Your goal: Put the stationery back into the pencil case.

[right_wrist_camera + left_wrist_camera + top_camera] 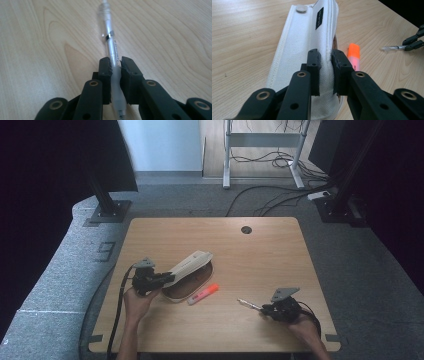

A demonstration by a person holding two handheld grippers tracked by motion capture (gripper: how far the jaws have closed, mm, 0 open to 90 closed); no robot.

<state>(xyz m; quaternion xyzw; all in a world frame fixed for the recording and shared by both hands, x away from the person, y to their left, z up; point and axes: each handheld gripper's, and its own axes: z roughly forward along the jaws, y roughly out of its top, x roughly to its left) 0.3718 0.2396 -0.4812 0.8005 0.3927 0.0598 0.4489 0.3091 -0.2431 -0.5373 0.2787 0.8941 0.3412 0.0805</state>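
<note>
The wooden tabletop (260, 265) carries three things, with a small dark round hole near its far edge. Largest of them is a white canvas pencil case (187, 270), lying left of centre with its flap lifted so that a brown inner lining shows along its open side; nothing inside it can be made out. In the left gripper view the pencil case (299, 50) has a round metal snap button at its far end and a small black label on its edge, the writing too small to read. The left claw (167, 279) is pinching the near edge of the case's raised canvas flap, its jaws pressed on the fabric from both sides (325, 72). Just beside the case, on the tabletop, lies an orange highlighter (203, 294), its body pink with faint print that cannot be read (353, 56). Well to the right, the right claw (262, 309) is closed around a clear plastic pen (110, 42), gripping its frosted sleeve while the barrel points away low over the wood (248, 304).
</note>
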